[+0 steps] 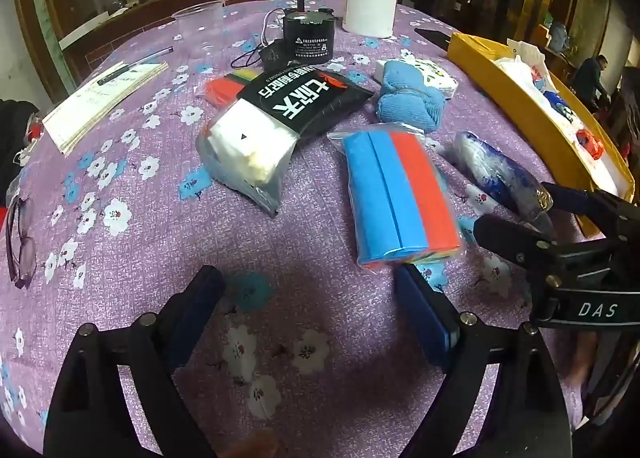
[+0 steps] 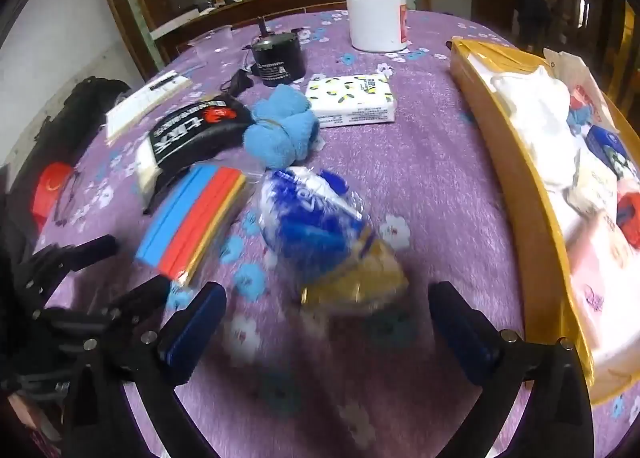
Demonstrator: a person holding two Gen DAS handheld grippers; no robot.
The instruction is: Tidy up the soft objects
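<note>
Both my grippers gape empty over the purple floral worktop (image 1: 320, 226): left gripper (image 1: 308, 290) just short of the bagged blue-and-red foam blocks (image 1: 400, 194); right gripper (image 2: 328, 310) near a blurred blue-white plastic packet (image 2: 320, 226), possibly tissues

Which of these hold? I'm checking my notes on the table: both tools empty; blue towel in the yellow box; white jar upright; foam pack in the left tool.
Left tool and right tool are both open and empty: true.
Blue towel lies in the yellow box: false, it lies on the tablecloth.
White jar stands upright: true.
Foam pack is gripped by the left tool: false, it lies free on the cloth.
</note>
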